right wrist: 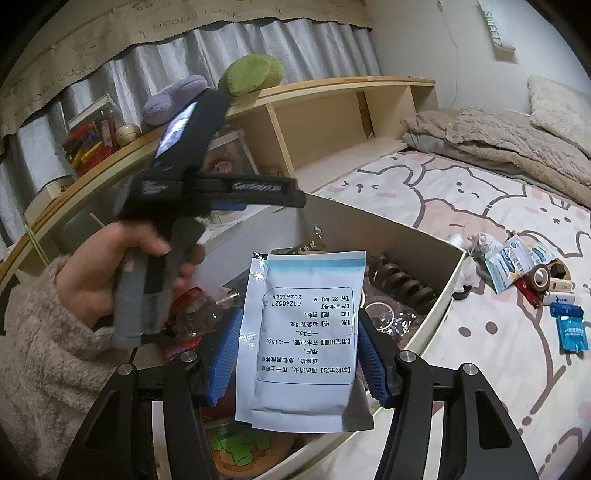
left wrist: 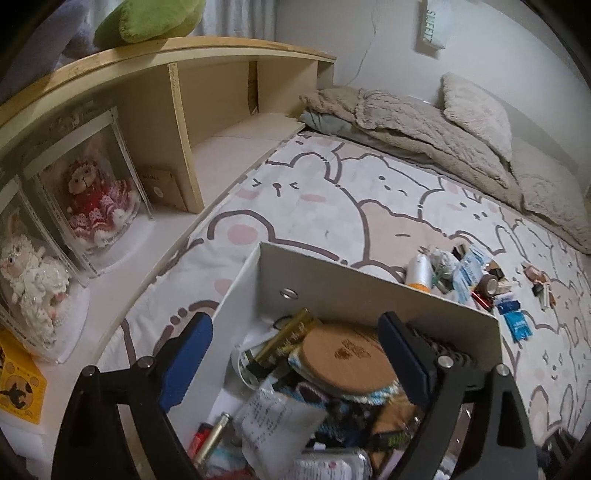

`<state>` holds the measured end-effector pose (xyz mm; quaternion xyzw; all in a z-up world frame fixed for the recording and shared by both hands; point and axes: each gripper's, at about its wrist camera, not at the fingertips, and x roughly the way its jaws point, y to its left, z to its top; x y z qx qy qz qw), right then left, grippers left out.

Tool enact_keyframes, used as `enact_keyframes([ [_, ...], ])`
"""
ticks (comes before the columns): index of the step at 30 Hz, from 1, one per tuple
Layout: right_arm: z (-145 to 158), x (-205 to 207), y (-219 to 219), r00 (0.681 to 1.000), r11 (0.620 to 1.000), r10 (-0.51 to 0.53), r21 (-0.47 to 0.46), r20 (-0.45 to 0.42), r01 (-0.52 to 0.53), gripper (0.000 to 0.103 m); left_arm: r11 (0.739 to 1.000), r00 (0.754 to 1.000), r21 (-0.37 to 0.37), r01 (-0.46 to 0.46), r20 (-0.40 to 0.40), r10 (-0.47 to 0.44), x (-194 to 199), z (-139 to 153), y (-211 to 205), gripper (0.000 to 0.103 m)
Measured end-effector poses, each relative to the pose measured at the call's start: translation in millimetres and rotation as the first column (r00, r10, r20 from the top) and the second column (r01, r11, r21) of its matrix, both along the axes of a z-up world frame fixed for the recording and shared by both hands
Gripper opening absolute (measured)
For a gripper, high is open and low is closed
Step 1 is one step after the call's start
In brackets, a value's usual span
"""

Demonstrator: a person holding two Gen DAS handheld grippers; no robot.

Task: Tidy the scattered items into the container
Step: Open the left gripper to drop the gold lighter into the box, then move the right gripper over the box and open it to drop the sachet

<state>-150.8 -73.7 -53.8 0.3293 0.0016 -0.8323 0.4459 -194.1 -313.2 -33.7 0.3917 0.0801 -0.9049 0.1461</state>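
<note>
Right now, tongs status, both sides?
Left tongs: open, nothing between the pads, above the box.
Right tongs: closed on the white sachet, held over the box.

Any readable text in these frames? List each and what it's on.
"SWEETZ": wall sign, reading downward; last letters uncertain.
"GOOD LUCK": brown valance above the curtain.
"0124052" and "2026" with further digits: white sachet in the right gripper, seen upside down.
The sachet's other print, the coaster stamp and the packets on the bed: too small or blurred.
</note>
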Motion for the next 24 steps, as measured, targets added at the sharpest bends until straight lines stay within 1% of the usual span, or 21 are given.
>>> enact_keyframes([
  [3,3,-10,-4,1.0,1.0,0.008,0.013,0.014,-0.008,0.06,1.0,1.0,0.024,0.014,-0.009,-0.014,10,2,2,0.092],
  [4,4,-13,-6,1.0,1.0,0.009,0.021,0.017,-0.009,0.06,0.999,1.0,0.035,0.017,-0.016,-0.016,13,2,2,0.094],
  [5,4,-18,-8,1.0,0.999,0.01,0.034,0.022,-0.011,0.06,0.999,1.0,0.046,0.016,-0.026,-0.015,17,4,2,0.096],
  [9,3,-35,-22,0.999,0.996,0.019,0.082,0.051,-0.023,0.06,0.998,0.997,0.067,0.013,-0.075,-0.008,32,13,0,0.096],
  [11,3,-45,-31,0.998,0.993,0.022,0.115,0.058,-0.029,0.06,0.998,0.995,0.064,0.015,-0.103,-0.009,41,19,0,0.096],
  [18,6,-76,-66,0.993,0.982,0.064,0.174,0.099,-0.08,0.06,0.998,0.982,0.034,0.05,-0.185,-0.043,64,37,0,0.096],
  [20,5,-84,-80,0.991,0.973,0.083,0.205,0.107,-0.104,0.06,0.998,0.978,0.029,0.057,-0.201,-0.05,69,40,0,0.096],
  [24,-4,-98,-107,0.984,0.945,0.125,0.286,0.125,-0.157,0.06,0.997,0.973,0.023,0.067,-0.223,-0.06,78,42,-4,0.096],
])
